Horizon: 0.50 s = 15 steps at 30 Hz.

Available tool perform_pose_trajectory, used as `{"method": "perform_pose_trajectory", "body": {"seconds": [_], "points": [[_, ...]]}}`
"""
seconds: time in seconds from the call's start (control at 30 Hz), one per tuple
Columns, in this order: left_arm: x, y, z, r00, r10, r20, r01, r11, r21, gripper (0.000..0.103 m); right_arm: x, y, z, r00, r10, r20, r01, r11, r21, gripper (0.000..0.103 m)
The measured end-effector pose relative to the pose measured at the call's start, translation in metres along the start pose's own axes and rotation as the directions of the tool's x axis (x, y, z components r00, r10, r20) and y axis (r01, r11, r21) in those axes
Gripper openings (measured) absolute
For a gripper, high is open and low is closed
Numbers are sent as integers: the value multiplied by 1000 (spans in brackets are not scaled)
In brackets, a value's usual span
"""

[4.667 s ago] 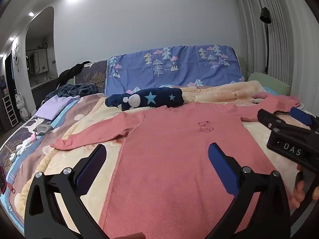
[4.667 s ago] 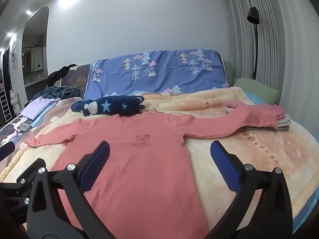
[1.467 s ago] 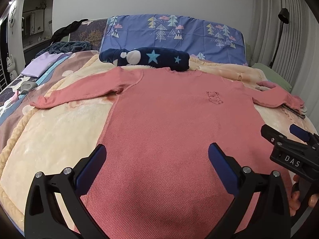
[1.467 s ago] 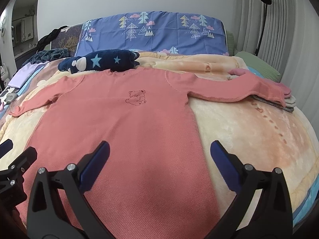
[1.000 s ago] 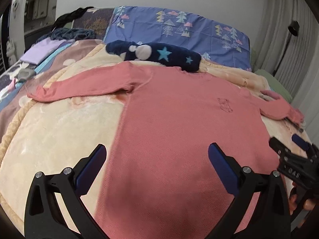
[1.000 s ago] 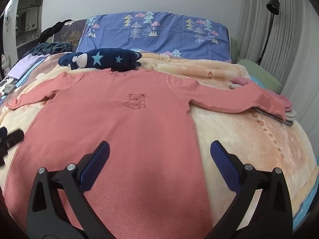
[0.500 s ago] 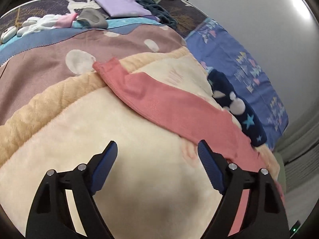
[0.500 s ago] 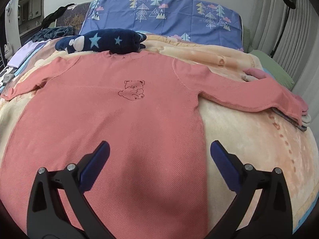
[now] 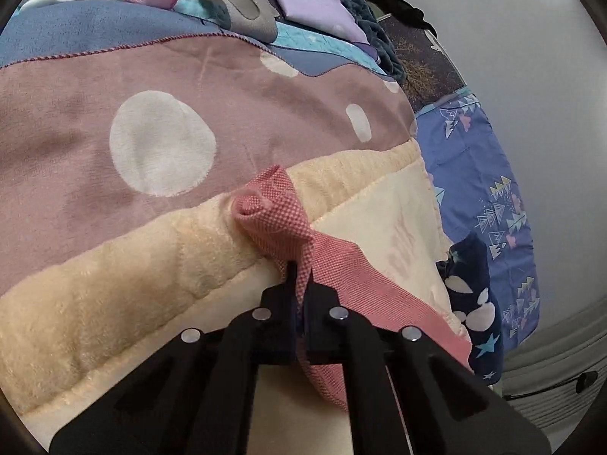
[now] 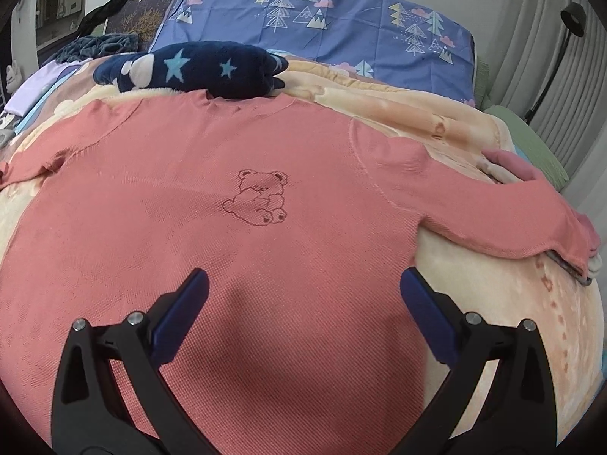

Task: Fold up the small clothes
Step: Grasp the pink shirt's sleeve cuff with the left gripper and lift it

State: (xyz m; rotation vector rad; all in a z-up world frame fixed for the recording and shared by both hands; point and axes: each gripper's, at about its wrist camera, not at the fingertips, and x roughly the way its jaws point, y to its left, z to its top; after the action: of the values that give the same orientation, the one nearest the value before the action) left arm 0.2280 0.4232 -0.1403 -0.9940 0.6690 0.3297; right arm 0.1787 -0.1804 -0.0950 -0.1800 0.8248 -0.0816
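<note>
A small pink long-sleeved top (image 10: pixel 242 212) with a bear outline on the chest lies flat, front up, on a cream blanket (image 10: pixel 493 295). My left gripper (image 9: pixel 301 276) is shut on the top's left sleeve (image 9: pixel 280 223) near the cuff, which bunches up just beyond the fingertips. My right gripper (image 10: pixel 303 303) is open and empty, hovering low over the lower body of the top. The right sleeve (image 10: pixel 493 208) stretches out to the right, its cuff resting on a small stack of folded clothes (image 10: pixel 584 269).
A navy star-patterned soft item (image 10: pixel 197 68) lies at the top's collar. A blue tree-print pillow (image 10: pixel 341 22) stands behind. Folded lilac cloth (image 9: pixel 315 7), grey and pink small items (image 9: pixel 235 11) lie on the mauve dotted blanket (image 9: pixel 114 113) at the left.
My left gripper swung left to the sleeve end and shut on the sleeve near the cuff. My right gripper moved lower and closer over the top's body, staying open.
</note>
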Motion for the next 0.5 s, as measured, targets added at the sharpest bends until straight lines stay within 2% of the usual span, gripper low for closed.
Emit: {"method": "perform_pose_trajectory", "body": {"seconds": [0.07, 0.17, 0.27, 0.4, 0.5], "points": [[-9, -17, -2, 999, -4, 36, 2, 998, 58, 1, 5, 4, 2, 1000, 0, -1, 0, 1000, -22, 101], [-27, -63, -12, 996, -61, 61, 49, 983, 178, 1, 8, 3, 2, 1000, 1, 8, 0, 999, -48, 101], [-41, -124, -39, 989, -140, 38, 120, 938, 325, 2, 10, -5, 2, 1000, 16, 13, -16, 999, -37, 101], [-46, -211, -107, 965, -250, -75, 253, 826, 504, 2, 10, -27, -1, 999, 33, 17, -33, 999, 26, 101], [-32, -269, -173, 936, -284, -208, 351, 728, 589, 2, 11, -46, -5, 999, 31, 23, -33, 996, 84, 101]]}}
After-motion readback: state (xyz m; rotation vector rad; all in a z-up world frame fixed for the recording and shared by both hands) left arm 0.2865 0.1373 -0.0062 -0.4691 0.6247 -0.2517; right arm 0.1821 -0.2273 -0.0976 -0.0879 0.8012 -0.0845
